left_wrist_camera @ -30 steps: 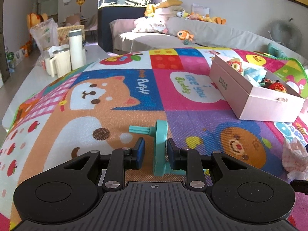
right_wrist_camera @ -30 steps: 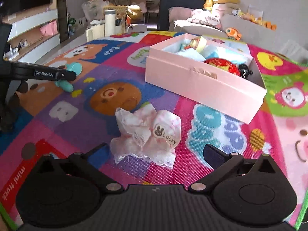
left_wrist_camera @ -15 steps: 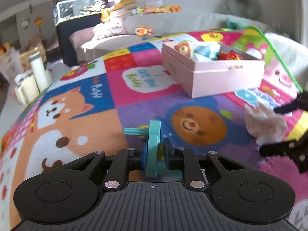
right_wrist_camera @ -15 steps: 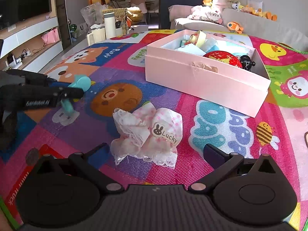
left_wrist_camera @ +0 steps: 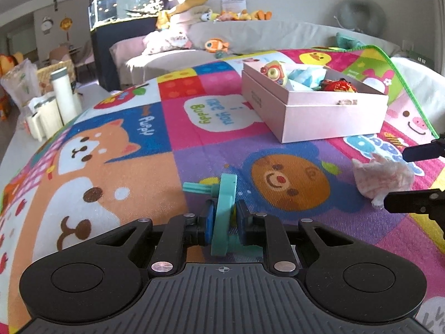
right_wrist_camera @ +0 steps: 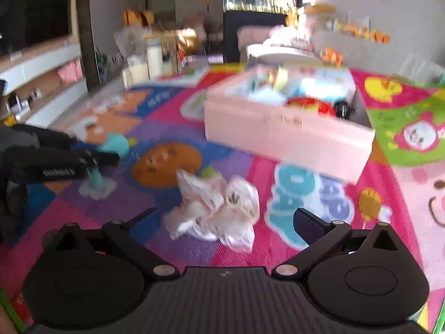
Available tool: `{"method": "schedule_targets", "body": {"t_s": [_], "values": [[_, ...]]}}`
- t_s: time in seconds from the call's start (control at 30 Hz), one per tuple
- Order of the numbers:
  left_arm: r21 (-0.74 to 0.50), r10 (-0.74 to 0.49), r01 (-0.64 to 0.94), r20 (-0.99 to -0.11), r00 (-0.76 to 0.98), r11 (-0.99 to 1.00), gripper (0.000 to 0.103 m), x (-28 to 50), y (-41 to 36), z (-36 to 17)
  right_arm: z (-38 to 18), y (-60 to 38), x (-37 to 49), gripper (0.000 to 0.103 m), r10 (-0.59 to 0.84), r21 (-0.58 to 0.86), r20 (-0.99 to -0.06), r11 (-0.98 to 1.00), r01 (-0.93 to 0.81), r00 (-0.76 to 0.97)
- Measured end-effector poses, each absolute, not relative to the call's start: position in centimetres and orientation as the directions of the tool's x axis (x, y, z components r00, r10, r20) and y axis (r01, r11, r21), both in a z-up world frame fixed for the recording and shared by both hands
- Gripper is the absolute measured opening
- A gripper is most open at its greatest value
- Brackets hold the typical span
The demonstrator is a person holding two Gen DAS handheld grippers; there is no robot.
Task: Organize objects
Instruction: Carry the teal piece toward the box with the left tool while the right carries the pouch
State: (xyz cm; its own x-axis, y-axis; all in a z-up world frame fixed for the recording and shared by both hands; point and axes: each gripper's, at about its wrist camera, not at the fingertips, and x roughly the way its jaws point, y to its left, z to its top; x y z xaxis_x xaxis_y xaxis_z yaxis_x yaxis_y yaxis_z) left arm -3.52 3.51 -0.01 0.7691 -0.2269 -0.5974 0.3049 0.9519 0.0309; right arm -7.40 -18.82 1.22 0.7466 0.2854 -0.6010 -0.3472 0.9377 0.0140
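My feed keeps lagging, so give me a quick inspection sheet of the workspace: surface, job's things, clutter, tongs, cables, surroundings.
Surface: cartoon play mat, flat, covering the work area.
Job's things: teal toy at the mat; lacy pink cloth loose on the mat; pink box open, already holding toys.
Clutter: white bottle and cups beyond the mat's far left edge.
Tongs: left tongs shut on the teal toy; right tongs open, either side of the cloth, not gripping it.
Cables: nothing seen.
Surroundings: sofa with plush toys behind the mat; fish tank further back; right wrist view blurred.
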Motion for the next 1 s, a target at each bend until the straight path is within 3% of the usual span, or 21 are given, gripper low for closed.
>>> {"method": "schedule_targets", "body": {"t_s": [0.17,0.23,0.33,0.5,0.63,0.83,1.0], "values": [[0.033,-0.225,0.303,-0.596,0.771,0.952,0.020,-3.5,3.5,0.0,1.2,-17.7,-6.2,0.074,0.298,0.034,-0.628,0.933,-0.357,0.719],[0.032,-0.225,0.303,-0.596,0.770,0.952,0.020,-3.5,3.5,0.0,1.0,-17.3,-5.6,0.047,0.272,0.018,-0.642,0.940,-0.340,0.717],[0.033,-0.224,0.303,-0.596,0.771,0.952,0.020,-3.5,3.5,0.0,1.5,-17.4,-5.7,0.038,0.261,0.013,-0.638,0.944,-0.329,0.724],[0.021,-0.215,0.283,-0.593,0.776,0.959,0.014,-3.6,3.8,0.2,3.7,-19.6,-7.2,0.036,0.263,0.033,-0.600,0.952,-0.305,0.756],[-0.115,-0.320,0.316,-0.601,0.732,0.942,0.014,-2.9,4.1,1.7,5.3,-21.9,-8.6,0.036,0.232,0.029,-0.549,0.966,-0.259,0.803],[-0.131,-0.447,0.435,-0.416,0.791,0.891,0.014,0.3,0.2,11.2,6.5,-25.0,-8.6,0.036,0.184,0.059,-0.496,0.982,-0.178,0.848],[-0.315,-0.533,0.435,-0.391,0.750,0.844,0.017,7.3,-4.0,13.8,6.1,-26.0,-8.1,0.036,0.173,0.092,-0.500,0.985,-0.146,0.849]]}}
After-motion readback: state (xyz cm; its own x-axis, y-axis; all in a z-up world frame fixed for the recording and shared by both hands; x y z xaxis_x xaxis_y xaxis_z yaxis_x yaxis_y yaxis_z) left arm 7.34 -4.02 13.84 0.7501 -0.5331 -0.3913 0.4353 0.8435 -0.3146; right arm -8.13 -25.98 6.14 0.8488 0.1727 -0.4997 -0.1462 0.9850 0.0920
